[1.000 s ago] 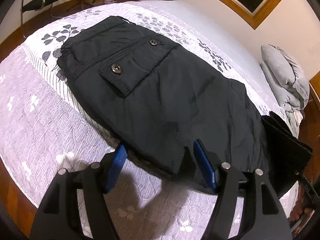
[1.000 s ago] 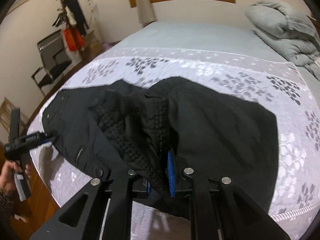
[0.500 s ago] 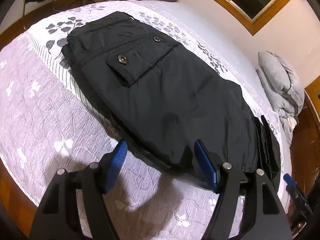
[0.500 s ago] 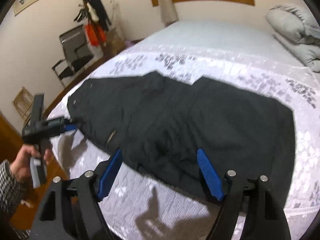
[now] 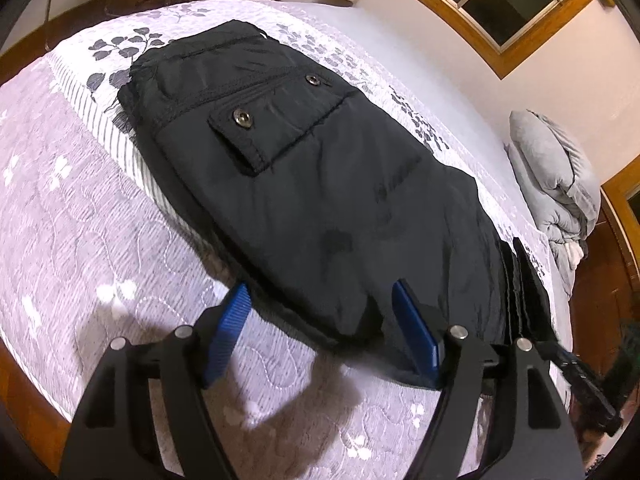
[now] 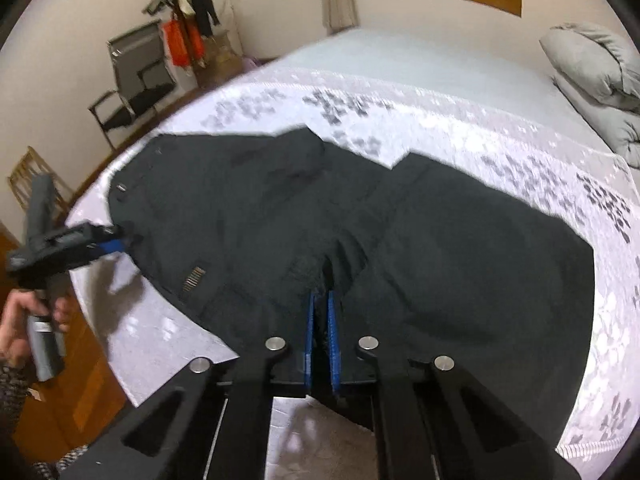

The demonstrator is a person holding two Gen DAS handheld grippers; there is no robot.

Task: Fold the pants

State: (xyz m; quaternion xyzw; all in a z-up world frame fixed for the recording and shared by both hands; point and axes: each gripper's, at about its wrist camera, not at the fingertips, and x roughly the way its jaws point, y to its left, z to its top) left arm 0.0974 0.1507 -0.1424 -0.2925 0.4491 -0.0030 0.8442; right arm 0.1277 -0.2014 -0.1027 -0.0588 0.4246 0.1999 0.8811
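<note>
Since 0.5 s ago the right gripper [image 6: 321, 312] has been closed: jaws nearly together, a pinch of black pants [image 6: 360, 240] fabric clamped at the near edge, 6 o'clock. The left gripper [image 5: 320, 320] is still held wide, unchanged, jaws straddling the pants [image 5: 320, 200] hem at 6 o'clock, level. Pants are laid flat on the bedspread [image 5: 80, 220].

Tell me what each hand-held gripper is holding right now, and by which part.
The right hand-held gripper is shut on the pants, pinching the near edge around the crotch. The left hand-held gripper is open, holding nothing.
</note>
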